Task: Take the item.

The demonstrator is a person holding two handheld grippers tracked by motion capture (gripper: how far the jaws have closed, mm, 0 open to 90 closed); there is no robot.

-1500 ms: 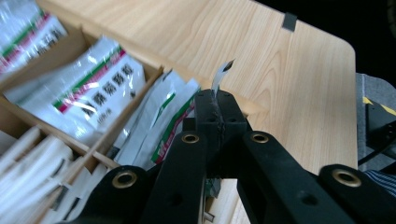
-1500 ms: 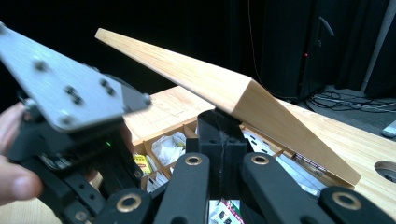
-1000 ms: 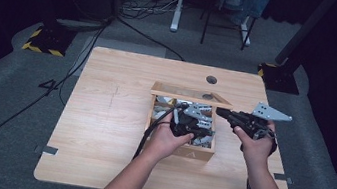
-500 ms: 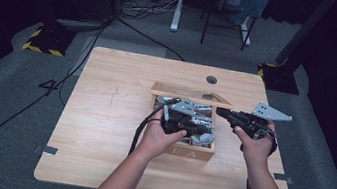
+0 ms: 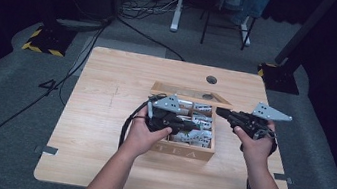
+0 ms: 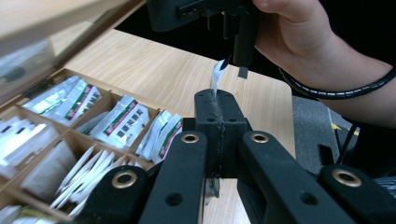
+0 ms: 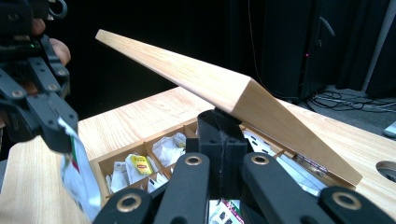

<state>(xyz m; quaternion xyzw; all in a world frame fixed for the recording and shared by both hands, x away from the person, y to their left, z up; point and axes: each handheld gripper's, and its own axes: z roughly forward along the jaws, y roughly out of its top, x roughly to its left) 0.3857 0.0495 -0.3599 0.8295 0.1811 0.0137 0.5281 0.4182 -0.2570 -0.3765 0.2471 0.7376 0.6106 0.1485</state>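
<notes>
A wooden tea box (image 5: 183, 151) marked TEA stands mid-table with its lid (image 5: 192, 94) raised. Several compartments hold white sachets (image 6: 123, 122). My left gripper (image 5: 197, 125) hovers over the box, pointing right, shut on a white tea bag (image 6: 217, 74) whose edge pokes out past the jaw tips (image 6: 218, 95). In the right gripper view that tea bag (image 7: 79, 177) hangs from the left gripper (image 7: 56, 133). My right gripper (image 5: 219, 112) is at the box's right side, pointing left, jaws shut (image 7: 223, 116) just under the slanted lid (image 7: 210, 84); whether it touches the lid is unclear.
The light wooden table (image 5: 102, 115) has bare surface left of the box and a cable hole (image 5: 211, 80) at the back. A black cable (image 5: 126, 128) trails from the left gripper. Dark floor, cables and chair legs (image 5: 207, 24) lie beyond the far edge.
My left gripper has risen out of the box compartments with a tea bag and swung its tip rightward toward the right gripper. The right gripper has stayed in place.
</notes>
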